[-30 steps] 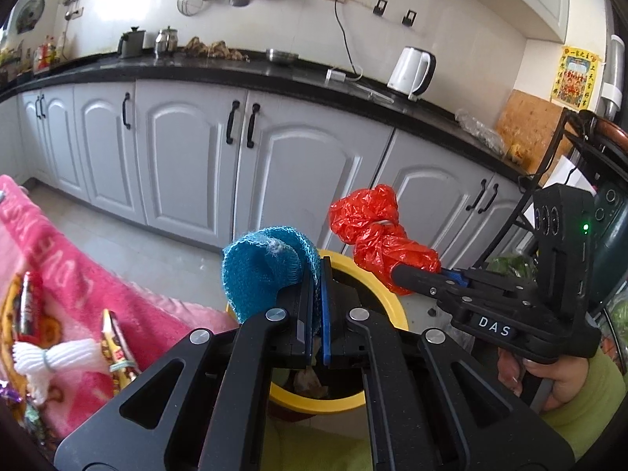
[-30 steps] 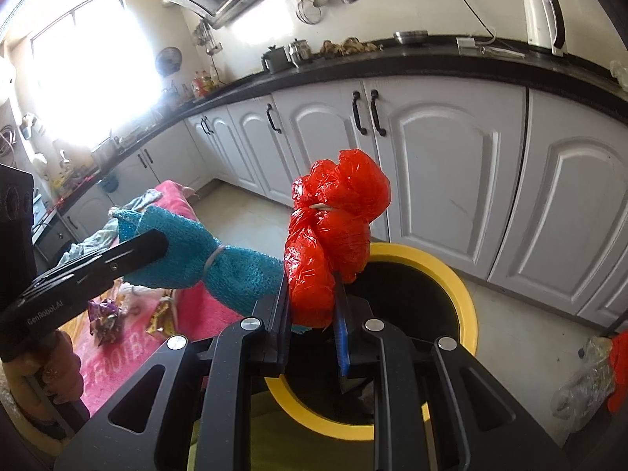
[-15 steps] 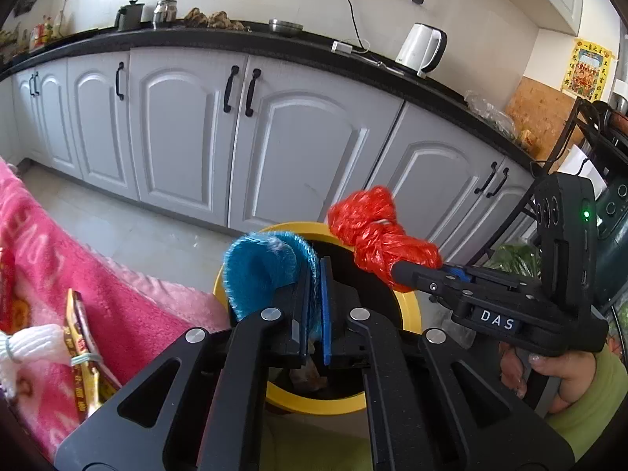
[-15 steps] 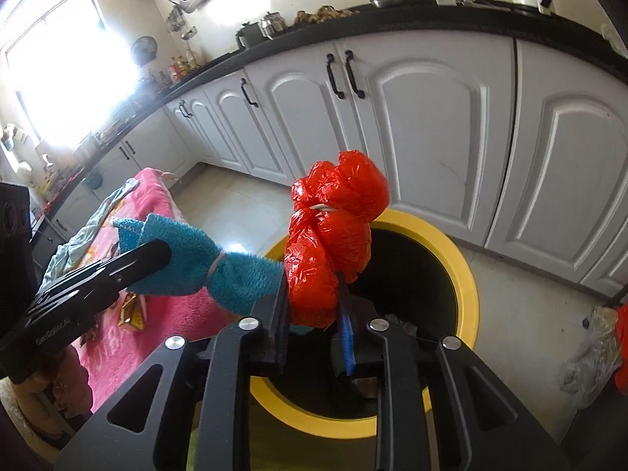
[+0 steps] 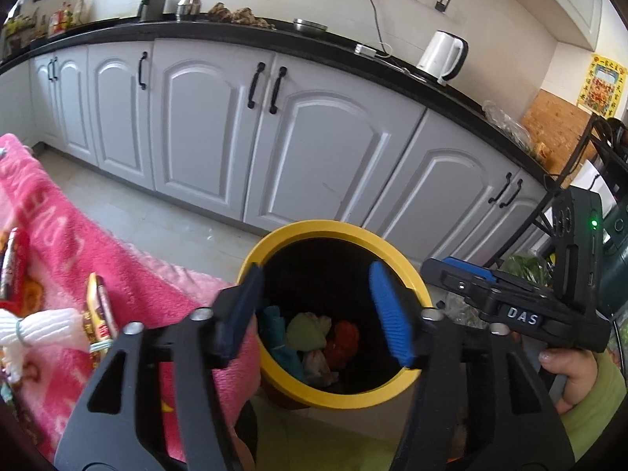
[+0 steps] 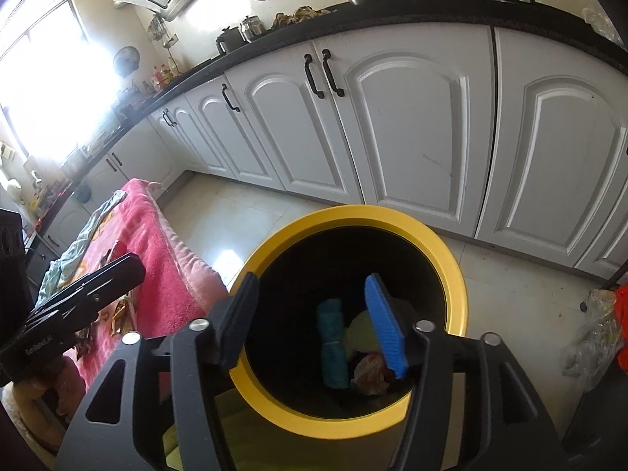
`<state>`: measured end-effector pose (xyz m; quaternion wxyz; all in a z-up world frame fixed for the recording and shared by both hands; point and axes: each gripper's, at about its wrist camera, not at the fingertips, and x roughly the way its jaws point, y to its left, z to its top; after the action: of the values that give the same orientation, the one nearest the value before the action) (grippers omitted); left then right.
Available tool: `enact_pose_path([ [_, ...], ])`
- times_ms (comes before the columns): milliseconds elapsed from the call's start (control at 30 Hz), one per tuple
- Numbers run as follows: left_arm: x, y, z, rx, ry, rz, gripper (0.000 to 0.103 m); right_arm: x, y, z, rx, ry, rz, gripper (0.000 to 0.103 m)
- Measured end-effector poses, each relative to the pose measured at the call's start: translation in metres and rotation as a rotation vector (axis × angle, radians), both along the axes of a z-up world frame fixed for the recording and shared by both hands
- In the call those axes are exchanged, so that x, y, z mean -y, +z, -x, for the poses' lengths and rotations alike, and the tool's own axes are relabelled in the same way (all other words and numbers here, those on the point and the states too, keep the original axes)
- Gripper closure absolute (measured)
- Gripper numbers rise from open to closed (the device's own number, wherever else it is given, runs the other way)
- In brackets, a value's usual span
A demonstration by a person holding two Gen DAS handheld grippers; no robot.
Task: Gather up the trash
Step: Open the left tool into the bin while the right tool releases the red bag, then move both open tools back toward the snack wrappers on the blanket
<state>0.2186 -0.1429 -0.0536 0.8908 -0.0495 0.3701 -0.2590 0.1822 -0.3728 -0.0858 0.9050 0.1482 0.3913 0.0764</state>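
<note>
Yellow-rimmed bin [image 5: 329, 228] stands on the kitchen floor w/ white cabinets [image 5: 219, 133] behind; pink blanket [image 5: 70, 243] just beside it on my left, snack wrappers [image 5: 98, 310] and a white yarn bundle [image 5: 39, 325] lying on it; white kettle [image 5: 441, 57] on the black counter. My left claw [image 5: 314, 314] hangs over the bin mouth, jaws opening, nothing between them; my right claw [image 6: 310, 322] same, opening & empty. Inside the bin: 1 teal cloth bundle [image 6: 333, 345], 1 red plastic bag [image 5: 345, 339], 1 pale green piece [image 5: 308, 329], some crumpled bits; 2 claws, 1 bin.
</note>
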Motion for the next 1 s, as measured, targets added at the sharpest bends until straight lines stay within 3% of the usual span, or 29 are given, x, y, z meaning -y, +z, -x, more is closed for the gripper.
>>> enact_pose_path([
  [167,-0.013,0.006,0.002,0.003,0.044,0.004,0.018,-0.003,0.007,0.002,0.023,-0.001,0.016,0.038],
  [233,-0.019,0.008,0.004,0.004,0.057,0.016,0.011,-0.006,0.010,0.004,0.035,0.003,0.023,0.028],
  [1000,-0.083,0.032,0.038,0.077,0.197,0.014,0.011,-0.068,0.054,0.034,0.192,0.157,0.094,0.025],
])
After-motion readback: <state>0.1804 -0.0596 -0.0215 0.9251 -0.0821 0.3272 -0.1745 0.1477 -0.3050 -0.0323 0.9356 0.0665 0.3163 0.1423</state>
